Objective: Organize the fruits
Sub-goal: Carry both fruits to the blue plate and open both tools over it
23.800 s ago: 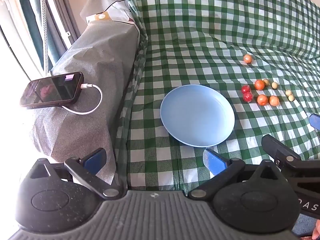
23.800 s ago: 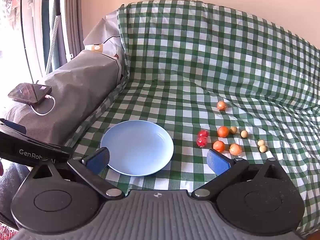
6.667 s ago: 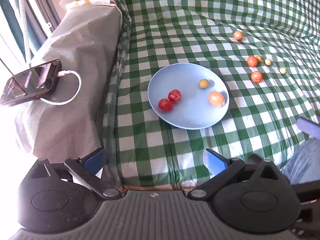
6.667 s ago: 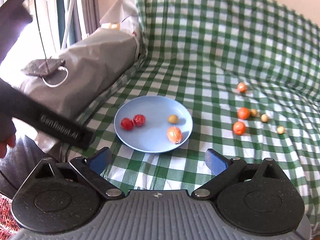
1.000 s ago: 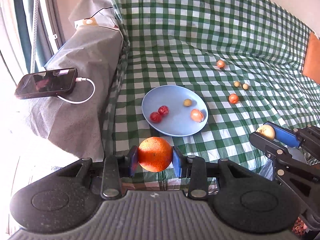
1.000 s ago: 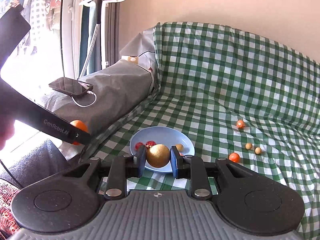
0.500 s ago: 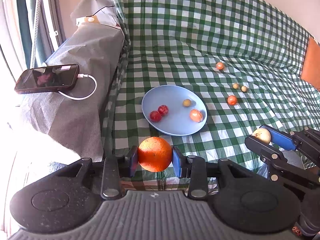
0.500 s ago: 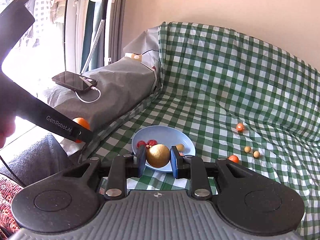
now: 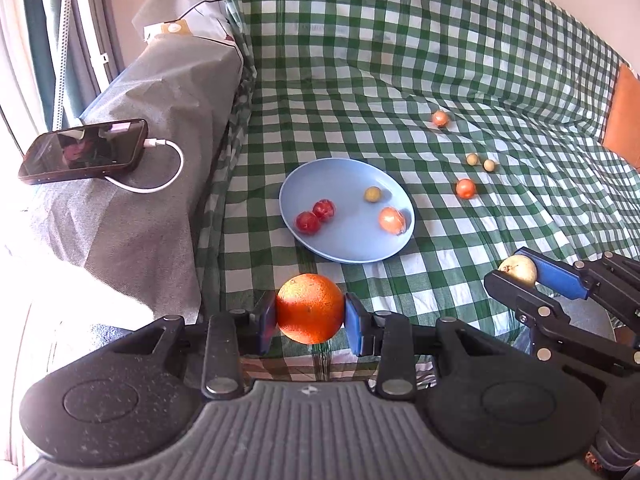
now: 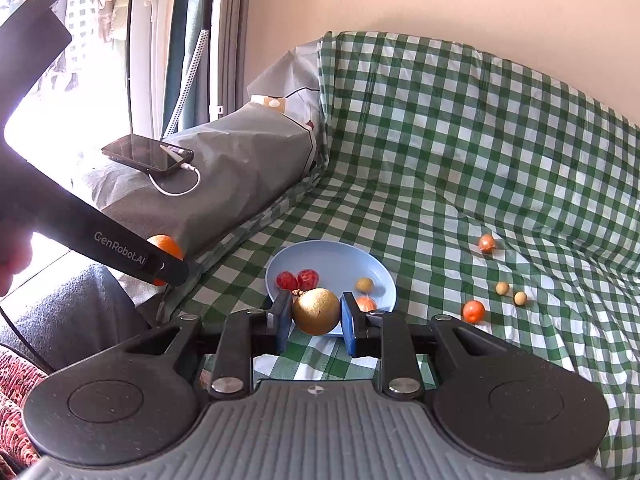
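Note:
My left gripper [image 9: 310, 318] is shut on an orange fruit [image 9: 310, 308], held above the near edge of the checked cloth. My right gripper [image 10: 316, 322] is shut on a round tan-yellow fruit [image 10: 316, 311]; the left wrist view shows the same fruit [image 9: 518, 269] at the right. Ahead of both lies the blue plate [image 9: 348, 246] with two red fruits [image 9: 316, 216], a small yellow one [image 9: 373, 194] and a peach-coloured one [image 9: 392, 220]. Several small fruits lie loose on the cloth to the right: an orange one [image 9: 465, 188], two pale ones [image 9: 480, 162], and a farther orange one [image 9: 440, 118].
The green-and-white checked cloth [image 9: 400, 60] covers a seat and its back. At the left a grey covered armrest [image 9: 160, 128] carries a phone [image 9: 84, 156] with a white cable. A window and a stand are at the far left. A person's grey-clad leg [image 10: 72, 312] is near.
Both grippers keep their fruits and have barely moved. The views have only shifted slightly.

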`<action>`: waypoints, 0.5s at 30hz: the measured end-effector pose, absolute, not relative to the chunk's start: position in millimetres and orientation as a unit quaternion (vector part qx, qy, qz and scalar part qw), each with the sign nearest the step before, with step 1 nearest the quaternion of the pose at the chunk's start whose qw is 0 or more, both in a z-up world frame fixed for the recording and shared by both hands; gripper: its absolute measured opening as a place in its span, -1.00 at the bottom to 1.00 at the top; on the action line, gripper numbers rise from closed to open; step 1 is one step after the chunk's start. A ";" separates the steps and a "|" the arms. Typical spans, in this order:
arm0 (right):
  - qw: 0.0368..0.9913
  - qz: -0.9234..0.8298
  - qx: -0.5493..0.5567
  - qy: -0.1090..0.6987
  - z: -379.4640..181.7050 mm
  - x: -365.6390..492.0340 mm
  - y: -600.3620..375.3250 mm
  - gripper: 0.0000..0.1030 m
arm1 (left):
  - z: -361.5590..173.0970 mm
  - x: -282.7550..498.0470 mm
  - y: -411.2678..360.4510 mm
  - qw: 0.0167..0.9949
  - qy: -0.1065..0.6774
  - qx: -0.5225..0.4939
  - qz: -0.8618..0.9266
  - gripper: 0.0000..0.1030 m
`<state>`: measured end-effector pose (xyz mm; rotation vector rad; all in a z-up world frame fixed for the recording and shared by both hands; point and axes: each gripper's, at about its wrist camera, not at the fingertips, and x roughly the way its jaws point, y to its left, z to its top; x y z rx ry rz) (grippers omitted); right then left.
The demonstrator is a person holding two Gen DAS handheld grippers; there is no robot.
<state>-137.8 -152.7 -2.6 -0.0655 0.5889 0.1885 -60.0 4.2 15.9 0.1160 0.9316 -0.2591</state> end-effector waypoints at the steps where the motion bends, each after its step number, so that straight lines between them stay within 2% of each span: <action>1: 0.952 0.093 -0.032 0.291 -3.2 -137.4 -152.2 -0.48 | 15.0 -59.3 3.4 0.883 0.449 0.057 -0.125 -0.23; 15: 0.943 0.094 -0.022 0.317 -16.2 -120.9 -155.6 -0.48 | 0.1 -36.0 -9.7 0.870 0.470 0.065 -0.132 -0.23</action>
